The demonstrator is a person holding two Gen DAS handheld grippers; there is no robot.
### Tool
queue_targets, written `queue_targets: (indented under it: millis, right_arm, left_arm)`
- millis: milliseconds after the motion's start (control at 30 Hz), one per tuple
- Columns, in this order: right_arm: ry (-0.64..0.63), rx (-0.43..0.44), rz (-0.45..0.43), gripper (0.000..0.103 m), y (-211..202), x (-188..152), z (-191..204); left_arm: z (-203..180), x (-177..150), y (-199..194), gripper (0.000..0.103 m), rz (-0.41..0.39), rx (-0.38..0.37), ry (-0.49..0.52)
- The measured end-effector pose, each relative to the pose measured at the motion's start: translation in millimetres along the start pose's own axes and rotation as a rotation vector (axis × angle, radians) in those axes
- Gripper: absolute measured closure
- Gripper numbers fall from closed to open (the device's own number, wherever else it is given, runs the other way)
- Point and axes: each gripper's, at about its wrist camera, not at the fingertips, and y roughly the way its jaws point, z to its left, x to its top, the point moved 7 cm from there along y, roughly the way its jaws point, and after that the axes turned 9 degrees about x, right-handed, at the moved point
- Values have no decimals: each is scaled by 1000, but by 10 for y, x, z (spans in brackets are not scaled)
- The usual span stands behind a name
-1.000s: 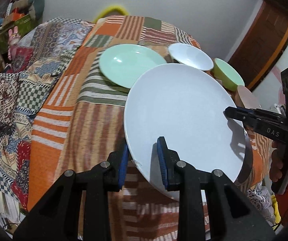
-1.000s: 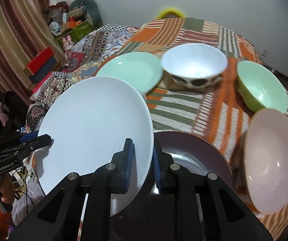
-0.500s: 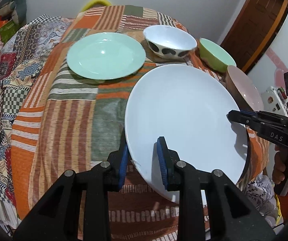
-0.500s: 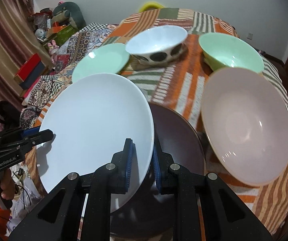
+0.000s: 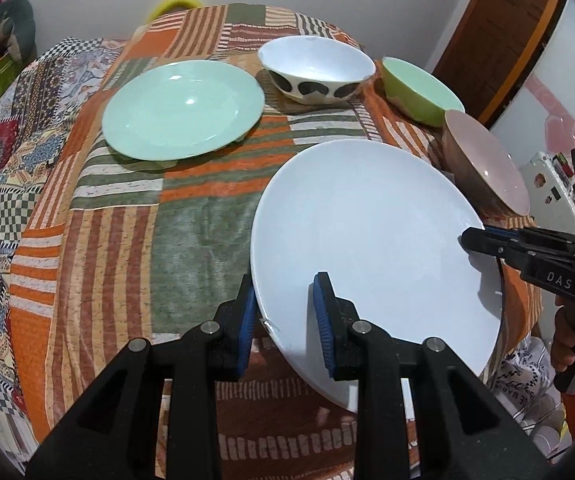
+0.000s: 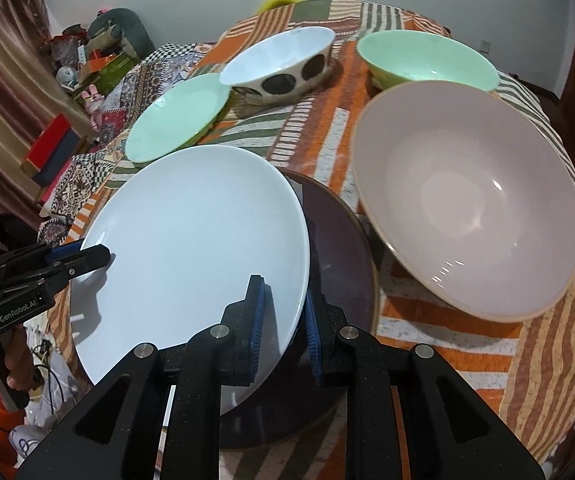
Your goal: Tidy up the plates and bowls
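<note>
White plate (image 5: 371,240) is held up off the desk (image 5: 191,216) by both grippers, one on each side of its rim. It's tilted, face up & toward the cameras; round, so no long axis to speak of. Under it, w/ right wrist view showing this best, sits a dark brown plate (image 6: 339,248) on the desk, partly covered by the white one.

Left gripper (image 5: 283,312): fingers narrowly apart, closed onto the plate's near rim, blue pads (image 5: 321,316) one above, one below the edge. Right gripper (image 6: 281,320): same, fingers pinched on the opposite rim, pad (image 6: 257,320) on the top face, other pad under the edge. Each gripper also shows in the other's view, biting the far rim: right at (image 5: 483,242), left at (image 6: 83,258).

Around it: pink bowl (image 6: 467,208) just beside the brown plate on the right, tipped so its opening faces the right cam. Beyond that a green bowl (image 6: 427,60), upright. White bowl w/ black spots (image 5: 315,68) near desk's far side, upright, standing on a small dark mat; can't tell more about the mat. Mint green plate (image 5: 183,108) lies flat to the left of it, well apart from the white plate. Desk is covered w/ a striped orange/green patchwork cloth (image 5: 99,240).
</note>
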Motion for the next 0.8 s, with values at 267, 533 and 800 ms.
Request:
queue_targets:
  millis: [267, 533, 800]
  right_arm:
    - [14, -25, -5, 85, -74, -56, -105]
    - [7, -31, -5, 85, -108, -67, -120]
    - [-10, -58, 10, 85, -115, -62, -94]
  left_arm:
    - [-135, 13, 98, 75, 13, -17, 23]
    - [-163, 17, 146, 74, 21, -37, 20]
    - [-175, 10, 152, 74, 10, -34, 33]
